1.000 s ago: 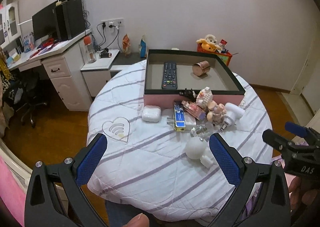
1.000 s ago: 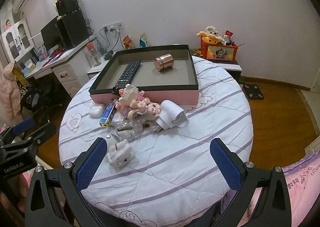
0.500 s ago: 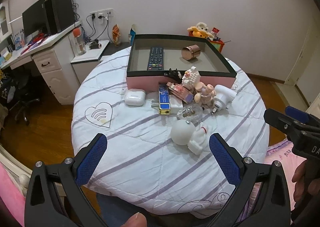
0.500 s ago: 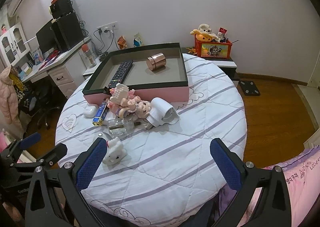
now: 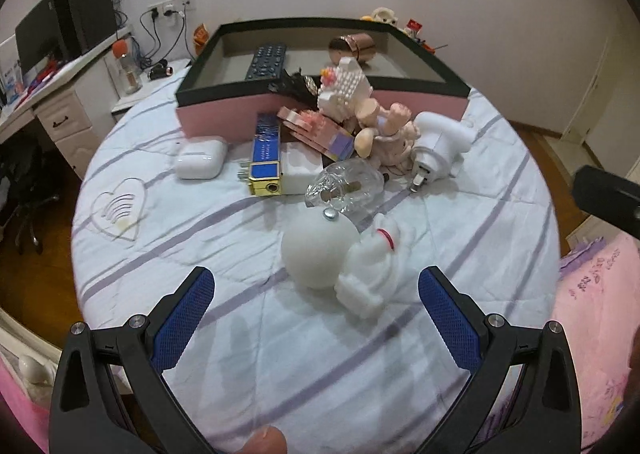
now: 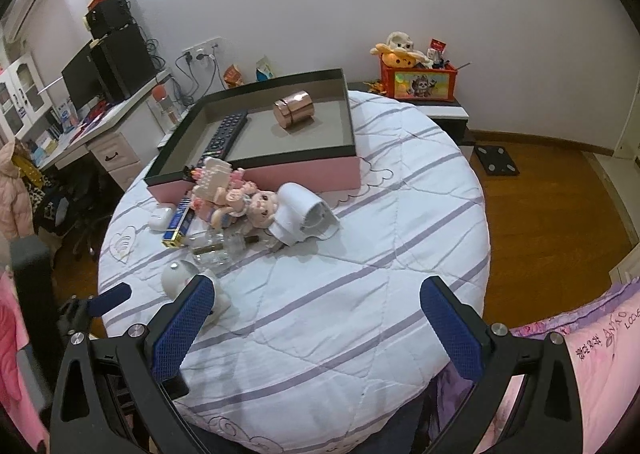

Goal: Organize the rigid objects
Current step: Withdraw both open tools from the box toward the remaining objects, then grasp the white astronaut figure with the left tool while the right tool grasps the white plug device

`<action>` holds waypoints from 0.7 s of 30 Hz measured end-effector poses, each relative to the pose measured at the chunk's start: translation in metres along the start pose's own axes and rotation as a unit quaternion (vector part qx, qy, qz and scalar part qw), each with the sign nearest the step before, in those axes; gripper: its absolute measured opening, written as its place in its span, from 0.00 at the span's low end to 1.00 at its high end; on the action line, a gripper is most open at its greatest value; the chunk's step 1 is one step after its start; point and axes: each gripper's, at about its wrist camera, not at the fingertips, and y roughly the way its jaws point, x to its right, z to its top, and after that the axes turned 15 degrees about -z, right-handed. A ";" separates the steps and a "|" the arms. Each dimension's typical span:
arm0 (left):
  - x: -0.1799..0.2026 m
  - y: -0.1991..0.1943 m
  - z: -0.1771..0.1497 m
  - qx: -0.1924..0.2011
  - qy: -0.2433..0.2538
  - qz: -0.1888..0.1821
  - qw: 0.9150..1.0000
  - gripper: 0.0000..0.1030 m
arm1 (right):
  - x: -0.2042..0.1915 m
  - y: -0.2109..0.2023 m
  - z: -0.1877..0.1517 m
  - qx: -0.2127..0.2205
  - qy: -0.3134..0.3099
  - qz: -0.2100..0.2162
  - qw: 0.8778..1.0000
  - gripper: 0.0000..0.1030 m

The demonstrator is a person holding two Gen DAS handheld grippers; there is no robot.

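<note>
A white round-headed figurine (image 5: 320, 254) lies on the striped tablecloth (image 5: 280, 354), just ahead of my open left gripper (image 5: 316, 306) and between the lines of its fingers, untouched. Behind it sit a glass bottle (image 5: 348, 186), a blue and gold box (image 5: 264, 158), a white earbud case (image 5: 200, 160), a doll (image 5: 384, 126), a block figure (image 5: 346, 88) and a white plug adapter (image 5: 436, 142). The pink box (image 5: 224, 110) holds a remote (image 5: 266, 62) and a copper can (image 5: 354, 48). My right gripper (image 6: 318, 306) is open and empty over the table's near edge, with the figurine (image 6: 178, 280) at its left finger.
A desk with a monitor (image 6: 100, 70) stands at the far left. An orange toy box (image 6: 420, 82) sits on a low stand behind the table. A scale (image 6: 496, 158) lies on the wooden floor. Pink bedding (image 5: 600, 314) borders the table on the right.
My left gripper has come forward and down to the white figurine, which now fills the space before its fingers. The right gripper has barely shifted.
</note>
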 end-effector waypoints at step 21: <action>-0.027 0.020 0.007 -0.004 -0.023 -0.100 0.995 0.66 | -0.012 0.054 0.012 -0.039 -0.013 -0.011 0.999 1.00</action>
